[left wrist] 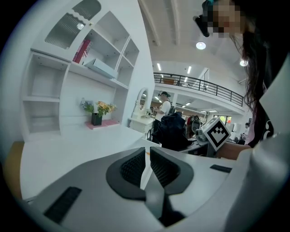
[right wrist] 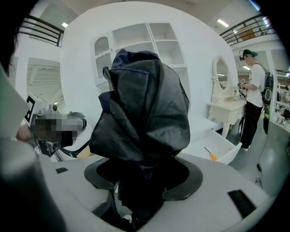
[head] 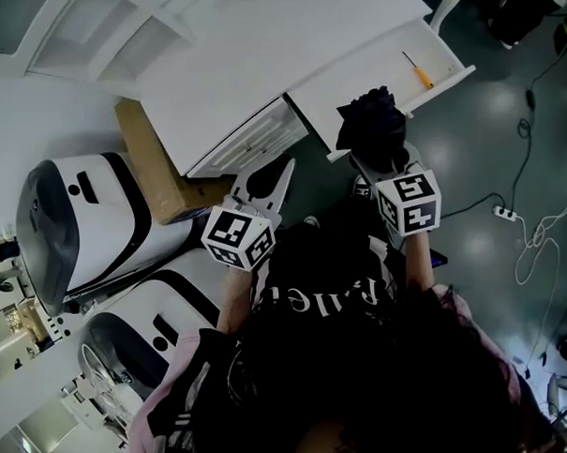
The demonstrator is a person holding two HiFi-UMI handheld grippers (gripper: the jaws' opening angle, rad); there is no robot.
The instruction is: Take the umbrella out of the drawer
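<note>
My right gripper (head: 382,165) is shut on a black folded umbrella (head: 370,129), held in the air just in front of the open white drawer (head: 443,55). In the right gripper view the umbrella (right wrist: 145,104) stands up out of the jaws and hides most of the pads; the right gripper (right wrist: 142,174) clamps its lower end. My left gripper (head: 271,178) hangs to the left, below the desk's edge, shut with nothing between its pads (left wrist: 131,165). From the left gripper view the umbrella (left wrist: 172,131) shows to the right, beyond the jaws.
An orange-handled screwdriver (head: 417,71) lies in the drawer. A cardboard box (head: 150,173) leans under the white desk (head: 234,59), beside two white-and-black machines (head: 87,222). Cables (head: 536,232) and a power strip (head: 504,214) lie on the floor at right. A person (right wrist: 253,90) stands by a vanity table (right wrist: 226,108).
</note>
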